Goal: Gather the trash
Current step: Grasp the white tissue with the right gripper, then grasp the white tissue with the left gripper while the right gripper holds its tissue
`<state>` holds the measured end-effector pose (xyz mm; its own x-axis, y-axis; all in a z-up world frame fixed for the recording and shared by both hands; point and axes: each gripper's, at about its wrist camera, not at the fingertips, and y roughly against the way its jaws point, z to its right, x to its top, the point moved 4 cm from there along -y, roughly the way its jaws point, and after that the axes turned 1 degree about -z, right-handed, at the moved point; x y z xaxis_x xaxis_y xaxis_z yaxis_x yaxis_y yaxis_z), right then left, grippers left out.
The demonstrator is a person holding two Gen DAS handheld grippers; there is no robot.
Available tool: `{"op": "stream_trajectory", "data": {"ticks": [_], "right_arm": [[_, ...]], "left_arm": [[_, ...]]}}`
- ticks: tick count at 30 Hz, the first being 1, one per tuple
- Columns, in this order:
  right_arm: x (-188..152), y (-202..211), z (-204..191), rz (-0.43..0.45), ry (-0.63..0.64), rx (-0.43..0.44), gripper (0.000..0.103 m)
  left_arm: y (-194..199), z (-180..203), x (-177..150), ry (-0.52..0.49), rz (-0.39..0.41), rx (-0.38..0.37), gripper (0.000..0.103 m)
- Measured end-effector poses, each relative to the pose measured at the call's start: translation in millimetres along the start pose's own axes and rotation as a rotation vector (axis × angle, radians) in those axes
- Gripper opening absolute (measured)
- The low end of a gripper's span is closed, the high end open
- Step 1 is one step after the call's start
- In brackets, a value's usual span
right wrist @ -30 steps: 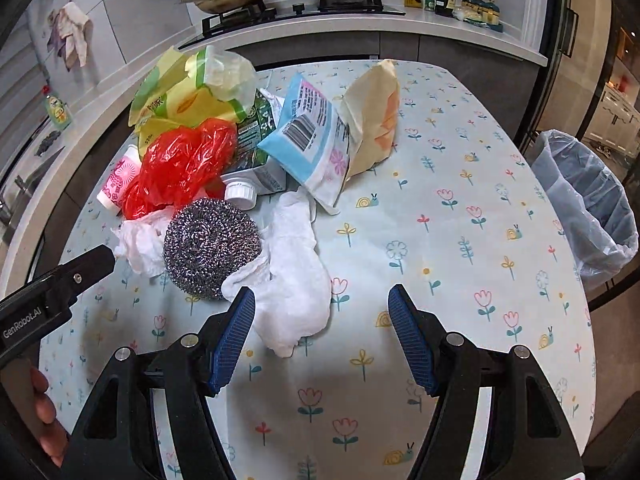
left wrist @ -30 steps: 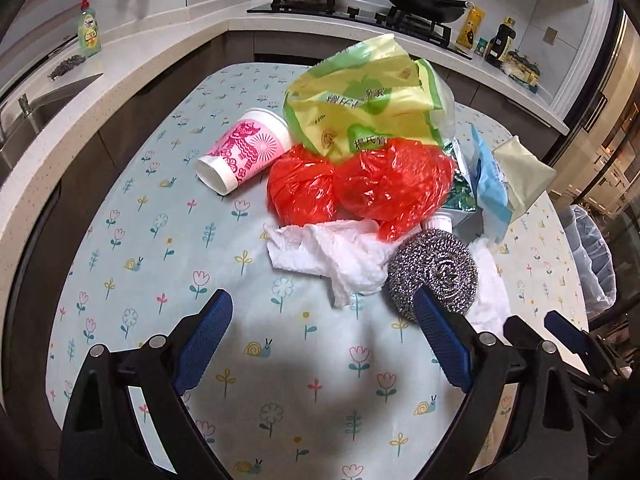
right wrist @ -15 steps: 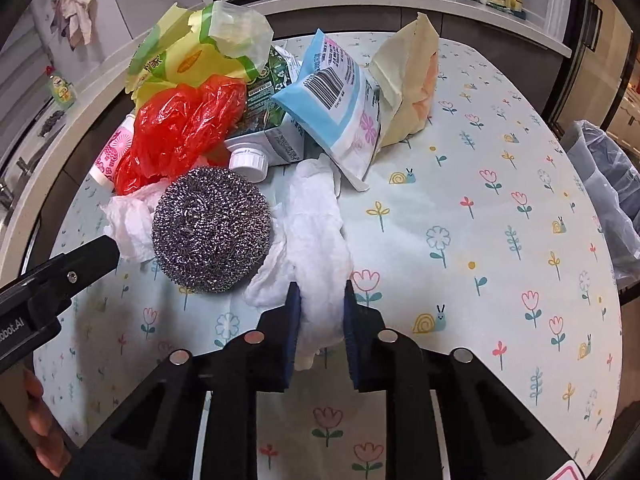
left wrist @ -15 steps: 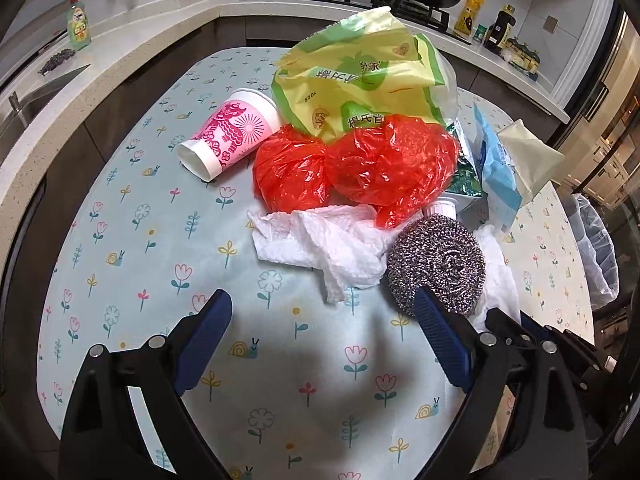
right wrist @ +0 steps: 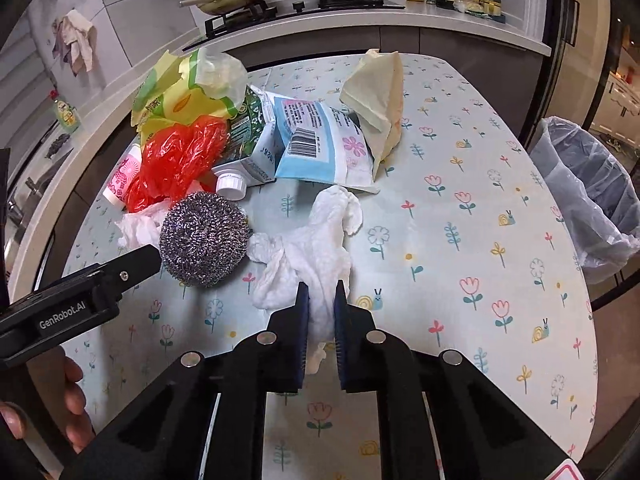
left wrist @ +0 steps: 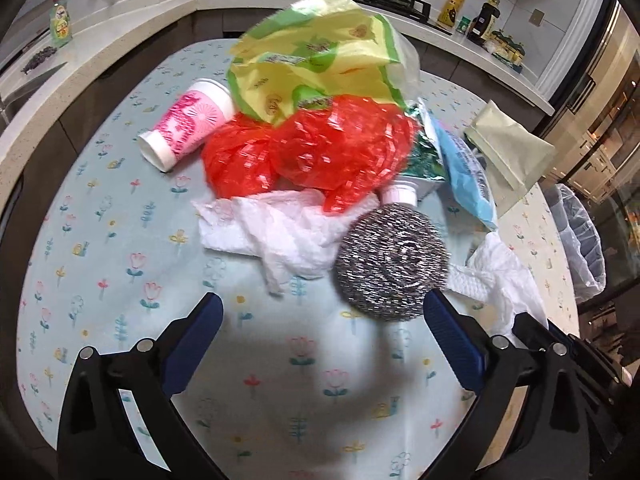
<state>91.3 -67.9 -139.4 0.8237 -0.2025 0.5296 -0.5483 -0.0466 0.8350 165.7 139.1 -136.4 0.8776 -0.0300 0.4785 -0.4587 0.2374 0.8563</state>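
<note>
A table (right wrist: 480,240) under a flowered cloth carries a heap of trash; places below are given from the steel scourer (right wrist: 204,238) at the heap's near edge. Off the table's far right edge stands a bin (right wrist: 592,200) lined with clear plastic, well apart from the scourer. Behind the scourer rises a yellow-green bag (left wrist: 316,56), with a crumpled red bag (left wrist: 320,152) in front of it touching the scourer's far side. To the right behind lie a blue packet (right wrist: 316,144) and a beige pouch (right wrist: 378,100). A pink paper cup (left wrist: 188,124) lies on its side to the far left. 2 white paper wads flank the scourer: 1 paper towel (left wrist: 272,236) touching its left, and a white tissue (right wrist: 316,252) on its right. The right gripper (right wrist: 320,308) is clenched on that tissue. The left gripper (left wrist: 320,320), just opened to its widest, stands released and empty just in front of the scourer.
</note>
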Motion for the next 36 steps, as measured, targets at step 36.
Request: {"op": "stream_trajectory", "data": {"ticks": [36], "right_arm": [[0,33,72,0.077,-0.148,-0.023,0.011]], "left_arm": [[16,95,-31,-0.199,0.02,0.003,0.072]]}}
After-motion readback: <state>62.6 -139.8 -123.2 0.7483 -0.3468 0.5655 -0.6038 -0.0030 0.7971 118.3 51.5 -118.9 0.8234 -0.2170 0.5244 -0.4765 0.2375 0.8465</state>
